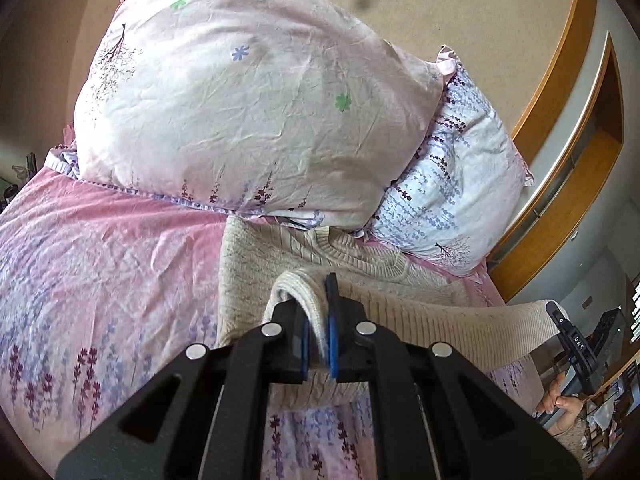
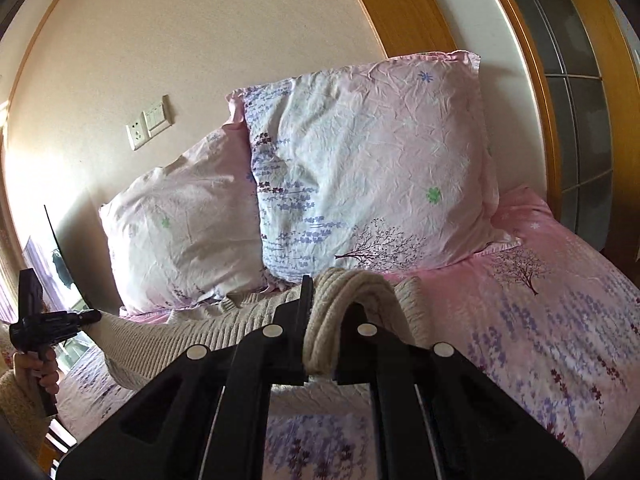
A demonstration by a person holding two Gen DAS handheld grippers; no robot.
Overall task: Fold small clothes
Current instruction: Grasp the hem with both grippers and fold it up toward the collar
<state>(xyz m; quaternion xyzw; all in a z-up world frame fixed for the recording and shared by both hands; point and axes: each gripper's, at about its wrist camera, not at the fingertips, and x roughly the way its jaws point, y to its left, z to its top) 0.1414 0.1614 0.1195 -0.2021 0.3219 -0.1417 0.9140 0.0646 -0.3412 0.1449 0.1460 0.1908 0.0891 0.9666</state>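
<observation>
Both grippers clamp the sweater's hem above the bed

Clearly, the left gripper point(image 1: 318, 320) is clenched on a fold of the cream knit sweater point(image 1: 280, 248). Its blue-padded fingers point(image 1: 331, 332) pinch the ribbed hem, which bunches up between them and hangs just below. From these fingers the hem runs as a taut band to the right, where the right gripper point(image 1: 554, 310) bites its far end; a hand point(image 1: 560, 404) shows beneath that gripper.

In the right wrist view, the right gripper point(image 2: 320, 320) is likewise clenched on cloth. A thick roll of the sweater's point(image 2: 224, 328) rib sits between its fingers point(image 2: 306, 308) and drapes over the right-hand one. To the left of these fingers the band stretches to the left gripper point(image 2: 86, 317), held by a hand point(image 2: 38, 368) in a fuzzy sleeve.

Beyond both pairs of fingers, the rest of the sweater lies on the bed point(image 1: 100, 248), its neckline toward the pillows. The sheet is pink with purple flower sprigs and shows under and on either side of the fingers.

Two pillows stand past the sweater against the wall point(image 2: 160, 40): a large pale pink one point(image 1: 240, 112) and a second with blue-purple sprigs point(image 1: 456, 184), which leans beside it. A switch plate point(image 2: 150, 122) is set in the wall above them. A wooden frame point(image 2: 540, 80) with glass panes runs up at the right edge of the right wrist view.
</observation>
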